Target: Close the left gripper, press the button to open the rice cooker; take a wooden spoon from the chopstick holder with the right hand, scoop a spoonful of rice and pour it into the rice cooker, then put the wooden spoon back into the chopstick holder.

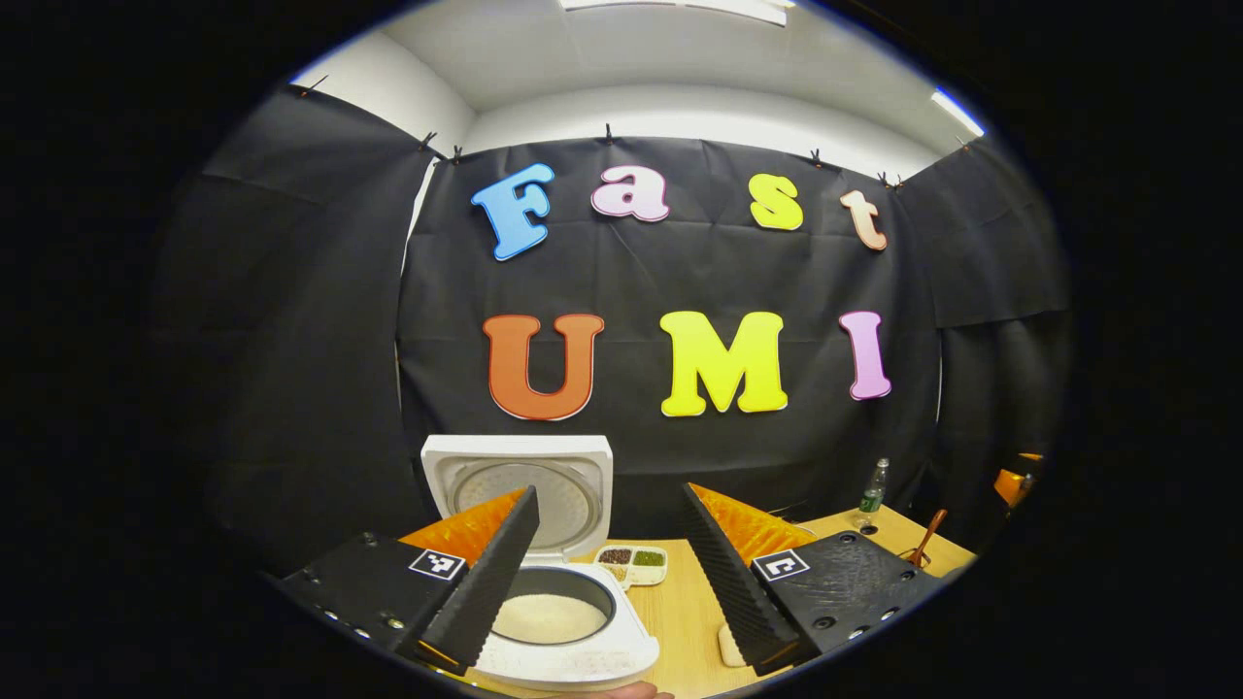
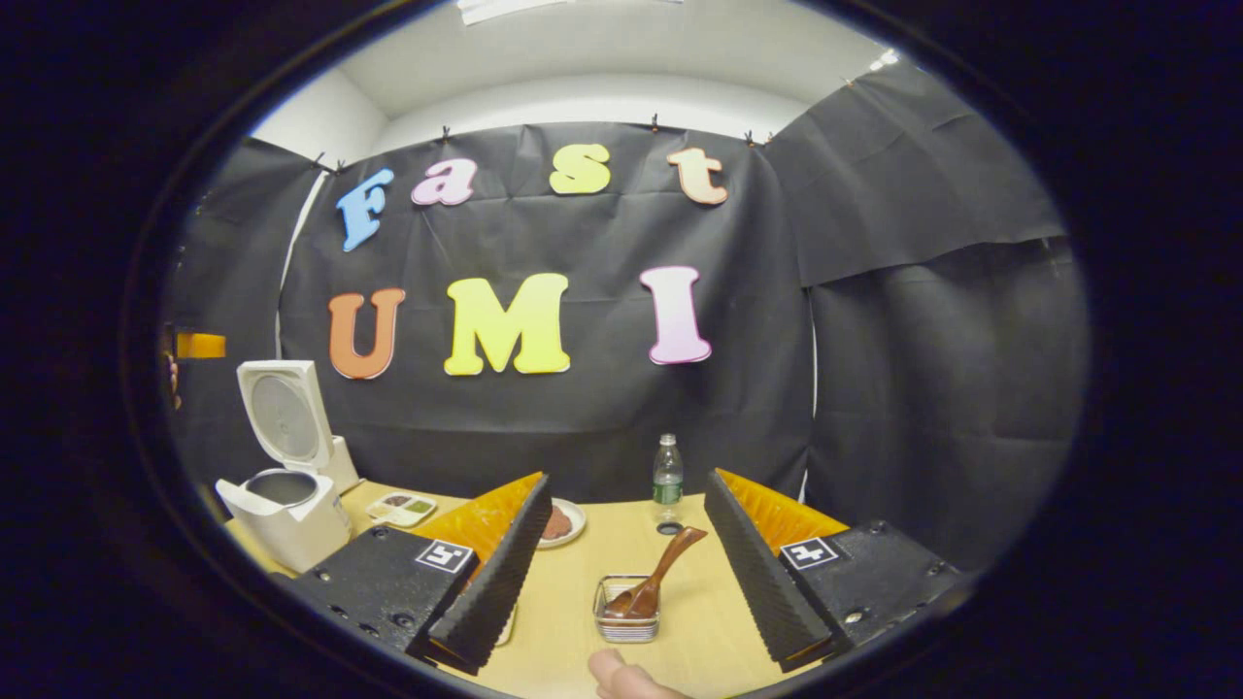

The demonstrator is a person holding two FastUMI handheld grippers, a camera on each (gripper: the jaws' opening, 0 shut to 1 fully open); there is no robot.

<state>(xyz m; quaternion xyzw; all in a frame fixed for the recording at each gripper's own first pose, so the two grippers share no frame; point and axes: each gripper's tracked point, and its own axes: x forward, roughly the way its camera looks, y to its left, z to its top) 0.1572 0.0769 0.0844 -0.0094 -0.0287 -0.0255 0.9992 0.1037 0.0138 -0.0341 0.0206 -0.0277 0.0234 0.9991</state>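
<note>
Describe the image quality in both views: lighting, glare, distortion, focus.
Left gripper view: even overhead light, a bright ceiling lamp flaring at upper right, strong fisheye bending of the wall; the open rice cooker reads sharp. Right gripper view: same curvature, soft lighting, the wooden spoon and water bottle clear, edges dimming.

No readable text on the rice cooker [image 1: 544, 582] or bottle [image 2: 666, 482].

We saw both grippers built alike: left gripper [image 1: 602, 573] & right gripper [image 2: 621, 573] each had 2 ribbed wedge fingers on black blocks w/ screws, a square black-white marker tag atop each block, nearest the fingers.
</note>
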